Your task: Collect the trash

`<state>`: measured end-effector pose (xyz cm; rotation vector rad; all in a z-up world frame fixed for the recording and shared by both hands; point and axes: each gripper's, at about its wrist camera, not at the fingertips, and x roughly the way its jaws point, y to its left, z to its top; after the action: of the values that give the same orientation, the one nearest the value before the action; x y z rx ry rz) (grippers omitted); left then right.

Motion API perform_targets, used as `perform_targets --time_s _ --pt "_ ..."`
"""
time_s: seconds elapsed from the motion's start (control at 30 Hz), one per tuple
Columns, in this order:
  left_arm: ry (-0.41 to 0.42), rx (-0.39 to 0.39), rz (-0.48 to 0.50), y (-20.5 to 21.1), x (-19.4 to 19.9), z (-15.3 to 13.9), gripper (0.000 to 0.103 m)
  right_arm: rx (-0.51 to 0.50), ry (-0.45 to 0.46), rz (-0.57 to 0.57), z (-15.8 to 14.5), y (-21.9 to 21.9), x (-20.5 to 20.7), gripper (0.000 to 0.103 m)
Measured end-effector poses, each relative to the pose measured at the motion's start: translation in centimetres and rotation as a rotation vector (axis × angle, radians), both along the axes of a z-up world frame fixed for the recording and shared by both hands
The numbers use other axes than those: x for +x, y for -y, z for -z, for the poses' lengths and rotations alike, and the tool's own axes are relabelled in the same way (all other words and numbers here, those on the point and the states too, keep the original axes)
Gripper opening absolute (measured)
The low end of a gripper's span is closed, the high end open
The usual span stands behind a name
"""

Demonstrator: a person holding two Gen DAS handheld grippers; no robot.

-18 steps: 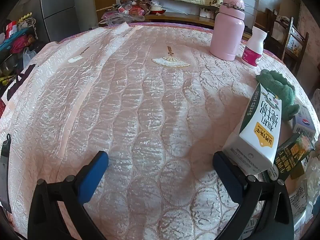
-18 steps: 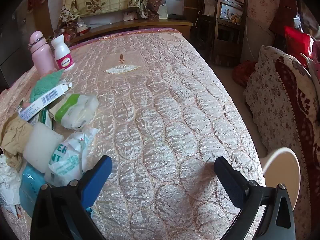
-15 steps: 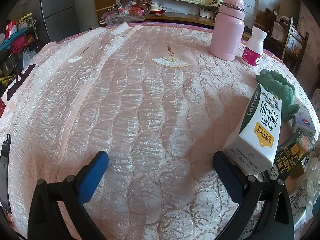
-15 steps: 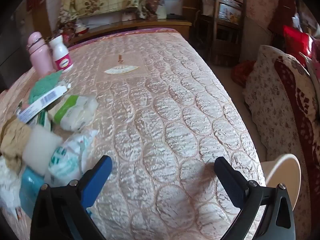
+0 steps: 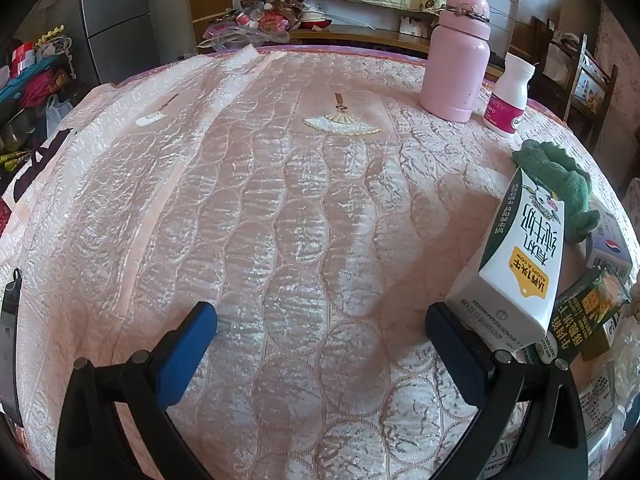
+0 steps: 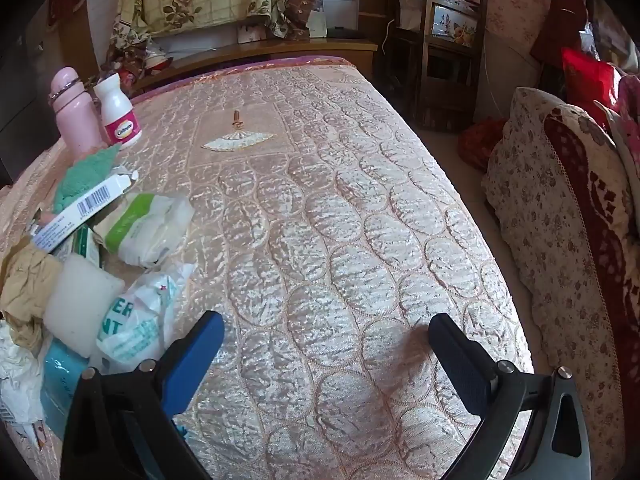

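Nothing of the collecting looks done yet: the trash sits in one heap between the two views, and both tools are empty. The left hand-held gripper (image 5: 320, 336) stands spread wide over bare quilted cover, nothing between its fingers; its right finger is just beside the base of the tilted milk carton (image 5: 516, 268), and whether they touch I cannot tell. The right hand-held gripper (image 6: 324, 340) is likewise spread and empty over the cover. The heap lies at that view's left edge: a white foam block (image 6: 80, 312), a crumpled plastic wrapper (image 6: 136, 312), a green-and-white packet (image 6: 148, 228), a long barcode box (image 6: 80, 208) and brown crumpled paper (image 6: 24, 284). I see no bin or bag in either view, so where the pieces go is unknown. The pink bottle (image 5: 460, 52) and the white pill bottle (image 5: 508, 92) stand upright at the far side, probably keepers rather than trash. There is wide open room across the middle of the bed (image 6: 340, 220); its right edge drops to the floor beside a flowered sofa (image 6: 560, 240), so I judge that light pieces could slip off there.
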<state>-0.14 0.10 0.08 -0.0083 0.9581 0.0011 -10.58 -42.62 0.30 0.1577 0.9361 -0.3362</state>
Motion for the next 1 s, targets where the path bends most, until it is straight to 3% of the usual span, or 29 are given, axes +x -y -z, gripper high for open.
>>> perform_targets --time_s 1.0 --pt "0.000 0.001 0.001 0.04 0.01 0.03 0.103 0.001 0.001 0.000 0.01 0.01 -0.03 0.103"
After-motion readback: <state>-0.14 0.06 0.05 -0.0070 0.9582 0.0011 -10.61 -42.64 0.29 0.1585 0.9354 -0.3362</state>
